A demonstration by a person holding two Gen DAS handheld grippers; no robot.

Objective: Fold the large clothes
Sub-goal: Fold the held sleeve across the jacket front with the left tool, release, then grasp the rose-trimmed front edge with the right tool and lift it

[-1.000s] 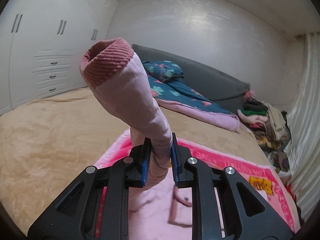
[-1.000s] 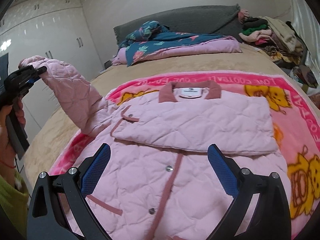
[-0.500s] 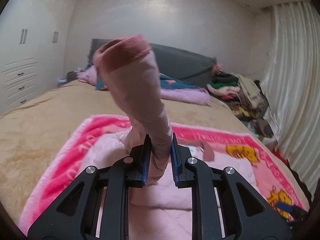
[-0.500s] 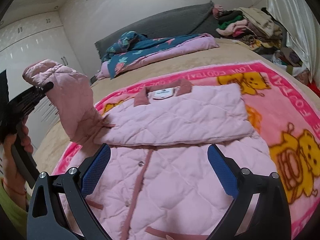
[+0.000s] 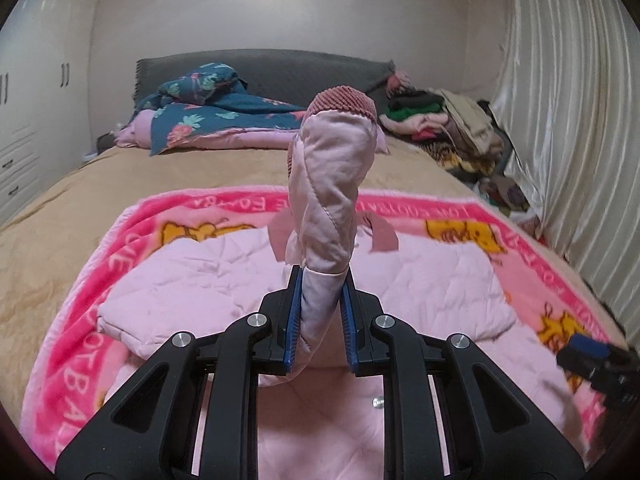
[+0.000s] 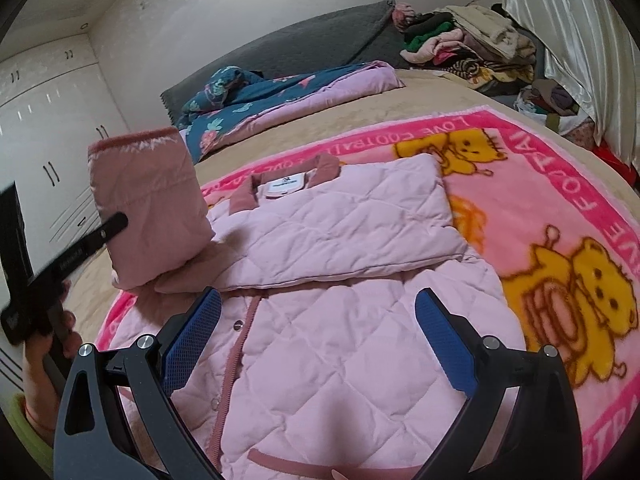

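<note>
- A pink quilted jacket [image 6: 320,320] lies front-up on a bright pink cartoon blanket [image 6: 560,208], spread over a bed [image 6: 420,92] with a tan cover.
- The left tool [image 5: 319,312] pinches the jacket's left sleeve [image 5: 332,200] between its blue pads, holding it upright above the jacket so the ribbed cuff [image 5: 344,98] points up.
- The other sleeve [image 6: 340,232] is already folded flat across the chest, just below the collar [image 6: 320,166].
- The right tool [image 6: 316,340] hovers over the jacket's near half, its jaws spread wide and gripping nothing.
- At the far end sit a folded floral quilt [image 6: 256,92] and, to the right, what looks like a heap of clothes [image 6: 460,48].
</note>
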